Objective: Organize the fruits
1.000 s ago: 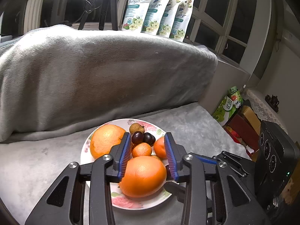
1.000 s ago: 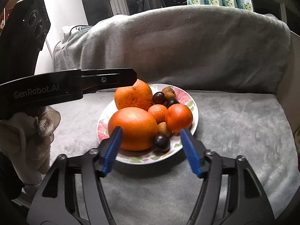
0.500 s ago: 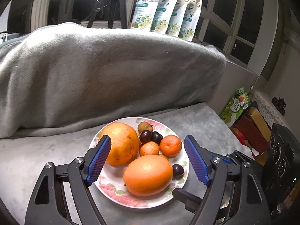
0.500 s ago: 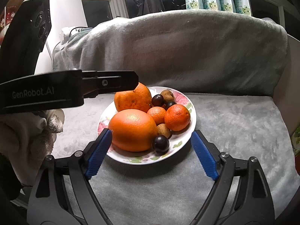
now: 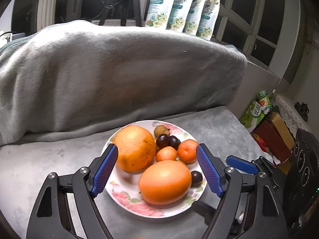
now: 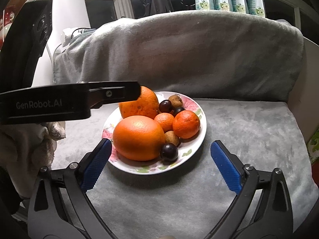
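A floral plate [image 5: 127,196] [image 6: 196,107] on a grey blanket-covered seat holds two big oranges [image 5: 165,182] [image 6: 139,137], two small tangerines [image 5: 187,150] [image 6: 185,123], dark plums [image 5: 162,140] [image 6: 169,152] and small brown fruits [image 5: 161,130] [image 6: 171,138]. My left gripper [image 5: 157,169] is open and empty, its pads on either side of the plate, above it. My right gripper [image 6: 159,165] is open and empty, just in front of the plate. The left gripper's body [image 6: 49,104] shows at the left in the right wrist view.
A blanket-covered backrest [image 5: 119,75] rises behind the plate. Several white pouches [image 5: 183,12] stand on the sill behind. Boxes and a green packet [image 5: 257,109] lie to the right of the seat. A gloved hand [image 6: 24,147] is at the left.
My left gripper opened off the near big orange and drew back; that orange now rests on the plate. My right gripper opened wider and pulled back a little.
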{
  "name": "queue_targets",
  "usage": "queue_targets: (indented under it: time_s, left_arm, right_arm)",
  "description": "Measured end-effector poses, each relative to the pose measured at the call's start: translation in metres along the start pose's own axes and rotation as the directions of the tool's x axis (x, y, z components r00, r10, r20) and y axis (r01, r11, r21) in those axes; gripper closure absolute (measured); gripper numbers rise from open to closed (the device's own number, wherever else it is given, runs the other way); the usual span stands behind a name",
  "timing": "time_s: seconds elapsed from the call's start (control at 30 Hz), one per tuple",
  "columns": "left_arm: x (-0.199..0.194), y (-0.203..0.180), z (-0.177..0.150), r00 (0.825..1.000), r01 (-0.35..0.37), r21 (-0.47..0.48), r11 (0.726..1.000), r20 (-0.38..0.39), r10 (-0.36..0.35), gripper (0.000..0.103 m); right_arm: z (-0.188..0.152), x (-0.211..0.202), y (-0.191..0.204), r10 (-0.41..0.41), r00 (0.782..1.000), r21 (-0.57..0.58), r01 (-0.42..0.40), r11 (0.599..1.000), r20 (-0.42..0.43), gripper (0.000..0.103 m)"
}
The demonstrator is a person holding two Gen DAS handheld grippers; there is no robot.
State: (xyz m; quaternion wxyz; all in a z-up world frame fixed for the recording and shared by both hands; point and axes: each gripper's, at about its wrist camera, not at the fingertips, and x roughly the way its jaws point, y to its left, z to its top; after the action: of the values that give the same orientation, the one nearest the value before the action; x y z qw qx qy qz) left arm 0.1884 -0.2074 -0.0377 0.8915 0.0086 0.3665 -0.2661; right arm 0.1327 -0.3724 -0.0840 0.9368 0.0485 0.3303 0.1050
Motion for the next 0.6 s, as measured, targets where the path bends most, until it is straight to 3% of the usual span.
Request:
queue_targets:
  time_s: [0.6]
  left_arm:
    - [-0.024,0.016,-0.006,0.999,-0.03,-0.03,0.999,0.023,0.031,0.022]
  right_arm:
    - [0.004,-0.013,0.01,-0.178,0.984,-0.011,0.178,0.984,0.006,0.0]
